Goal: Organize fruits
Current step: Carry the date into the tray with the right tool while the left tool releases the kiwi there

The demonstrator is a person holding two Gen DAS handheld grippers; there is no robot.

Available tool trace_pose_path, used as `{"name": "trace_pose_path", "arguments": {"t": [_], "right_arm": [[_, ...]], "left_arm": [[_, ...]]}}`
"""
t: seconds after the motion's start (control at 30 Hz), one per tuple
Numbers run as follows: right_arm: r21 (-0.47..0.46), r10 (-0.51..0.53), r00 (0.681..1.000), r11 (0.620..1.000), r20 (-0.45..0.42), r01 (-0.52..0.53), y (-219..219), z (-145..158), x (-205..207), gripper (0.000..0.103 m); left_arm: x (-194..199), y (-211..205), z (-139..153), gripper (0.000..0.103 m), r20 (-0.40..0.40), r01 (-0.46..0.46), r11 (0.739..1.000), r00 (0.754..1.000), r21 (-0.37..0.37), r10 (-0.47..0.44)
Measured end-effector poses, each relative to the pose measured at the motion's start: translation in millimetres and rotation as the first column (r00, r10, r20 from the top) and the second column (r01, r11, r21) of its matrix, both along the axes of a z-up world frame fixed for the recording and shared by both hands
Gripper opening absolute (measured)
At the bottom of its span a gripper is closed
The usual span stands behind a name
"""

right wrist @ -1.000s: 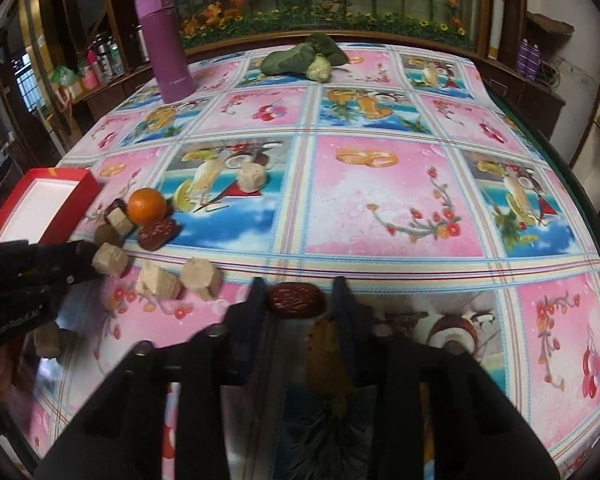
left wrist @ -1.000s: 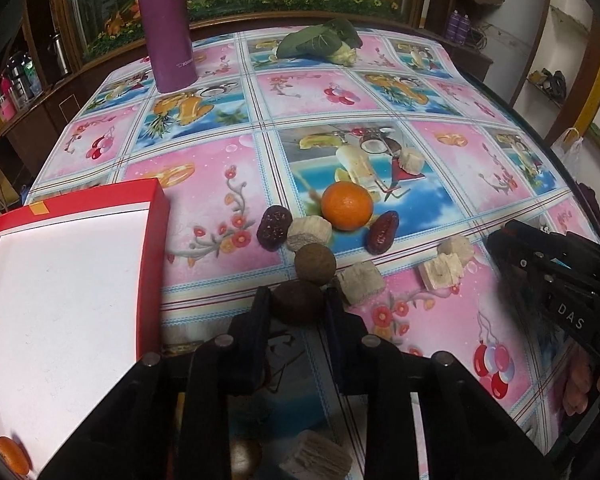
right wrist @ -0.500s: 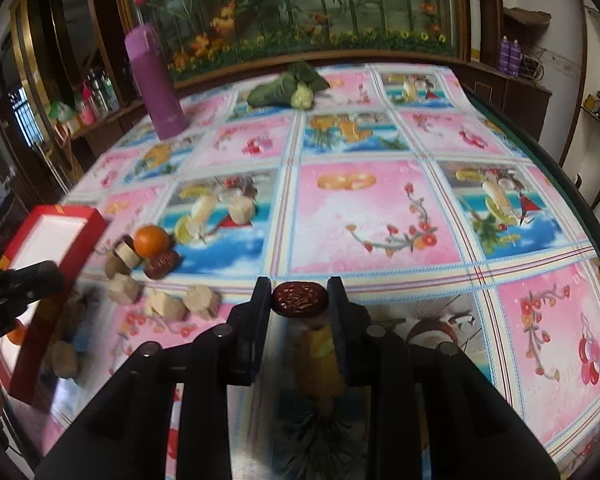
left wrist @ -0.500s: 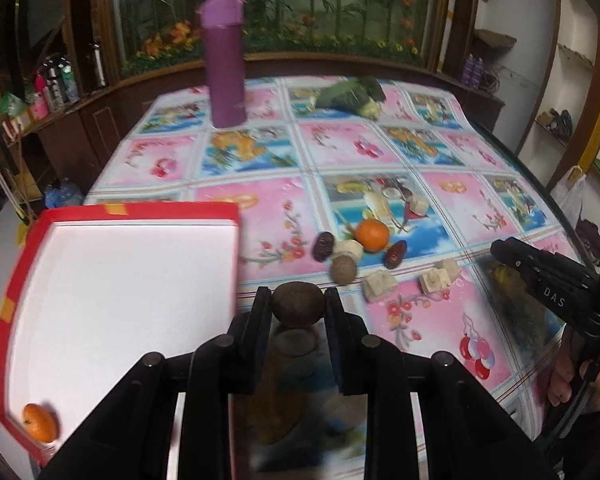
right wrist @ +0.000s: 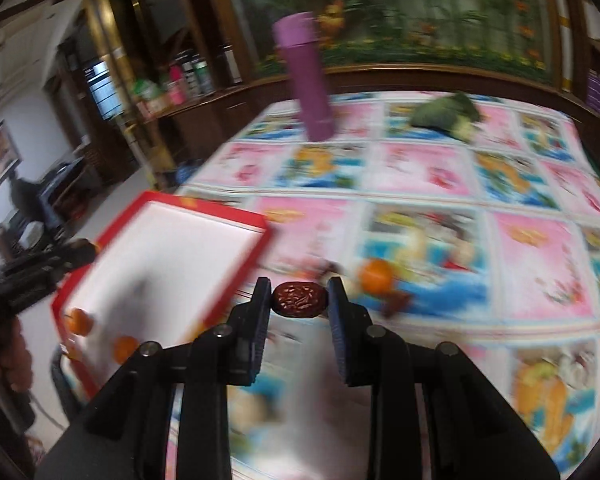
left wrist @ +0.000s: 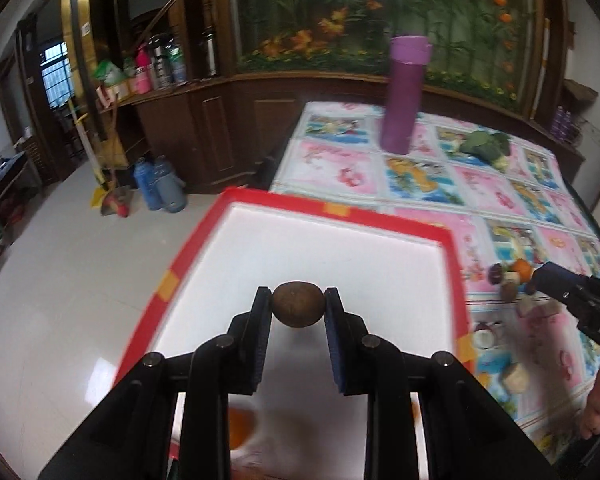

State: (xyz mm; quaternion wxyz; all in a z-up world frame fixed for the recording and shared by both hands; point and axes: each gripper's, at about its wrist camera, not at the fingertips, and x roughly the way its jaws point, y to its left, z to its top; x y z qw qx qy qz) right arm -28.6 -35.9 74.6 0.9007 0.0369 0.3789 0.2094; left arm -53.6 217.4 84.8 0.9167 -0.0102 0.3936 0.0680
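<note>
The left gripper point(left wrist: 298, 307) has swung off the fruit pile and now hangs over the red-rimmed box point(left wrist: 452, 264), pinching a round brown fruit point(left wrist: 298, 309) between its fingertips above the white floor. The right gripper point(right wrist: 299, 299) clamps a wrinkled red date point(right wrist: 299, 300) above the patterned tablecloth point(right wrist: 420, 168). An orange point(right wrist: 376, 276) lies just ahead to its right, the box ahead to its left.

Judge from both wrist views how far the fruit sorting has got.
Done: two oranges lie in the red box. In hand: left gripper holds a brown fruit over it; right gripper holds a red date. Left: an orange and other pieces on the table.
</note>
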Motion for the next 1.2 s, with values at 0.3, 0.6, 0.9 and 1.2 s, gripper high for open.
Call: {"name": "trace_pose_path", "arguments": {"t": [0.3,0.6,0.9,1.2], "right_arm": [[-0.036,0.144,0.982,0.988,-0.121,-0.149,103.8,-20.0,26.1,0.031],[-0.093,0.136,0.969,0.983,-0.205,-0.157,132.9,-46.4,40.4,0.031],[-0.128,0.127,0.965,0.979,-0.229,-0.159,137.4,-53.7,41.6,0.031],[-0.08,0.165,0.971,0.98,-0.173,-0.181,128.5,-33.9,30.5,0.047]], "left_arm": [[4.8,39.0,-33.2,0.025,-0.083,-0.066,0.998,0.994,0.01,0.066],[8.6,57.5,-46.6,0.025,-0.126,-0.107,0.994,0.986,0.03,0.11],[9.7,65.5,-52.8,0.029,-0.159,-0.14,0.99,0.978,0.001,0.138],[-2.0,61.5,-39.2,0.045,-0.117,-0.163,0.986,0.979,0.035,0.166]]}}
